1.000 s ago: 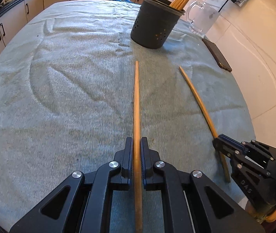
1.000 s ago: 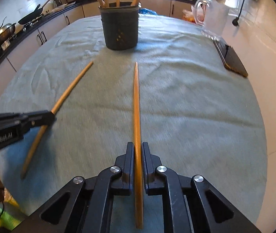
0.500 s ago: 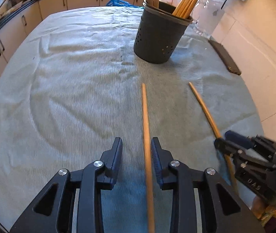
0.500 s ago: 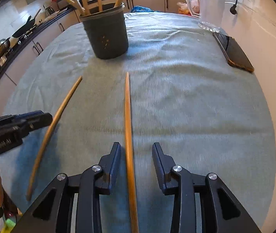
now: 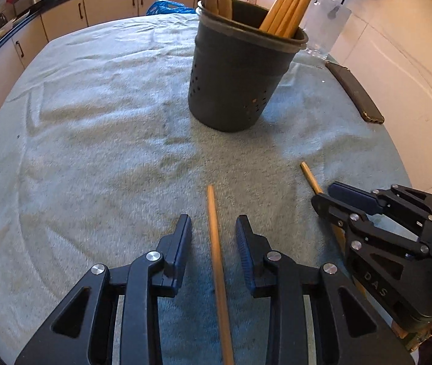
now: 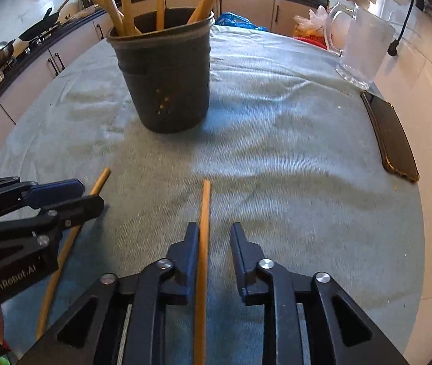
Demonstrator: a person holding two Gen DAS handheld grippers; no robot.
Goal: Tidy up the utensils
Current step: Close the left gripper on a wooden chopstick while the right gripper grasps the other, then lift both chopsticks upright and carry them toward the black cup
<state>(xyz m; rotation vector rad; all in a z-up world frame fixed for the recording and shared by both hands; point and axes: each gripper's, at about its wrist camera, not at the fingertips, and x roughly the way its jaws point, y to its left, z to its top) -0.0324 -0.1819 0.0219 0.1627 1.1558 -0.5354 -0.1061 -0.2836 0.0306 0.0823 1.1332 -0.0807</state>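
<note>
Two claws point down at a counter draped in a grey-green towel (image 5: 88,158). The left claw (image 5: 213,237) stands partly open, its jaws apart on either side of a wooden chopstick (image 5: 216,249) that lies flat on the towel, neither pad pressing it. The right claw (image 6: 215,243) is also parted; its jaws have just been narrowing, and a second chopstick (image 6: 202,243) lies between them, right against the left pad, clear of the other. Both sticks lie near the counter's near edge, their tips aimed at the dark perforated utensil holder (image 6: 167,85) standing toward the middle, already bristling with wooden utensils (image 5: 289,3). Along the right edge lie a black phone (image 6: 394,140) and, farther back, a glass mug (image 6: 363,48).
</note>
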